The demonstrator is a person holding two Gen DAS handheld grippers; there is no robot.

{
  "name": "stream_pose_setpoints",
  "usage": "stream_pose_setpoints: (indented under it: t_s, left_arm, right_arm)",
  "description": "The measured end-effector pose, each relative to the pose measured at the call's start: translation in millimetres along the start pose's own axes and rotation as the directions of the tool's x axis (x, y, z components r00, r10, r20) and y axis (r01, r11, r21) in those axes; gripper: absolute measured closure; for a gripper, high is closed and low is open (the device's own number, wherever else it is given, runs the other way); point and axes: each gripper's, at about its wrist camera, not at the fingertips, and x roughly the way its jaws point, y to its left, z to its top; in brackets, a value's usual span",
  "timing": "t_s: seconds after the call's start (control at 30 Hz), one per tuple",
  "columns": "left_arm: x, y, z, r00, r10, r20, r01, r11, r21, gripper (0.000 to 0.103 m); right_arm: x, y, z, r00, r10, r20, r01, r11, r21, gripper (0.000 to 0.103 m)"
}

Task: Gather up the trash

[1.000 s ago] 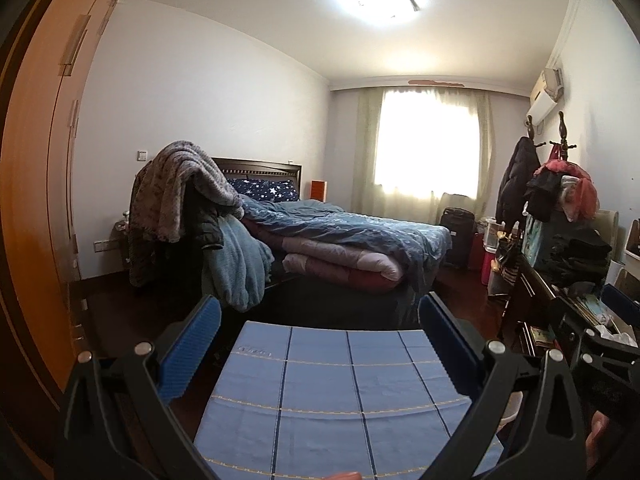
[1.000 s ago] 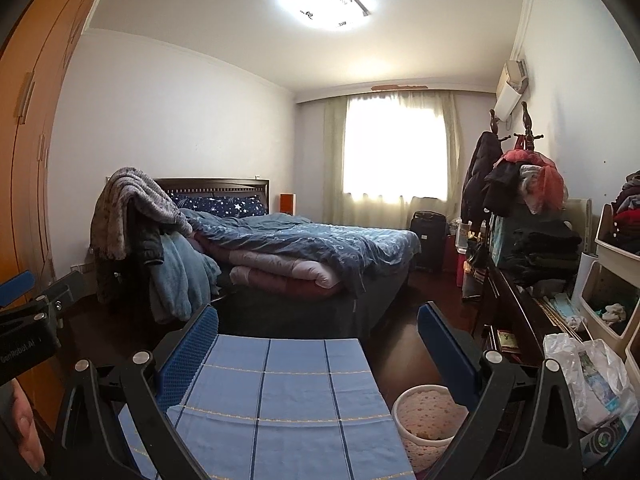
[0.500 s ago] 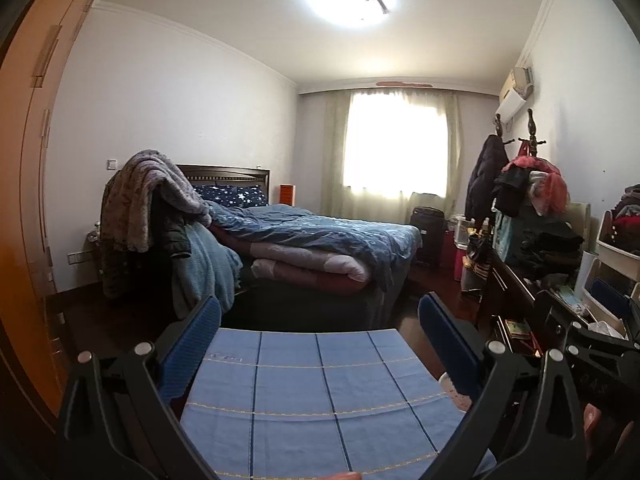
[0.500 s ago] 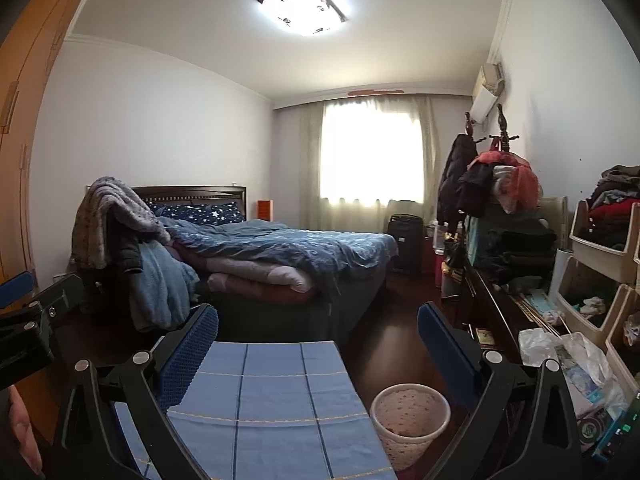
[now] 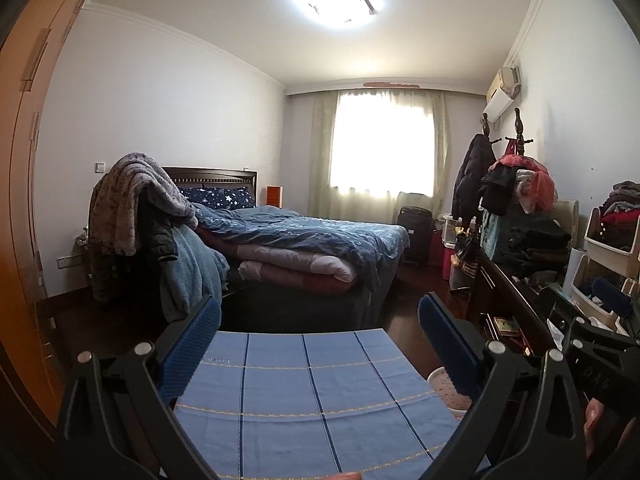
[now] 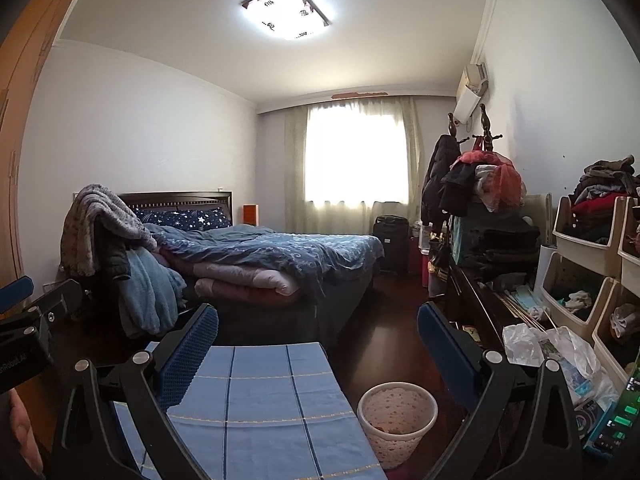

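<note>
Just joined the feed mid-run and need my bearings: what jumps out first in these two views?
The bright curtained window at the far end dominates, with the unmade bed under a blue duvet to its left. In the foreground, a blue checked cloth lies between the open right gripper, with a pale wastebasket on the dark floor beside it. Crumpled plastic bags sit on the cluttered right-hand desk.

In the left wrist view we see only a sliver of the waste bin, rest hidden behind the gripper's right finger. Blue cloth cut off by bottom edge in both views. Bin contents too small to tell.
</note>
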Motion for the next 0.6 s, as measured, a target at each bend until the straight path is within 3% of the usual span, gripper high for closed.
stream_pose_setpoints:
  t_s: [0.6]
  left_arm:
    - [-1.1,-1.7,-2.7,1.0,-0.01,0.001,0.01,1.0,0.008,0.003]
  right_arm:
    - [1.6,0.6,-2.8,1.0,0.003,-0.004,-0.003,1.0,0.0,0.004]
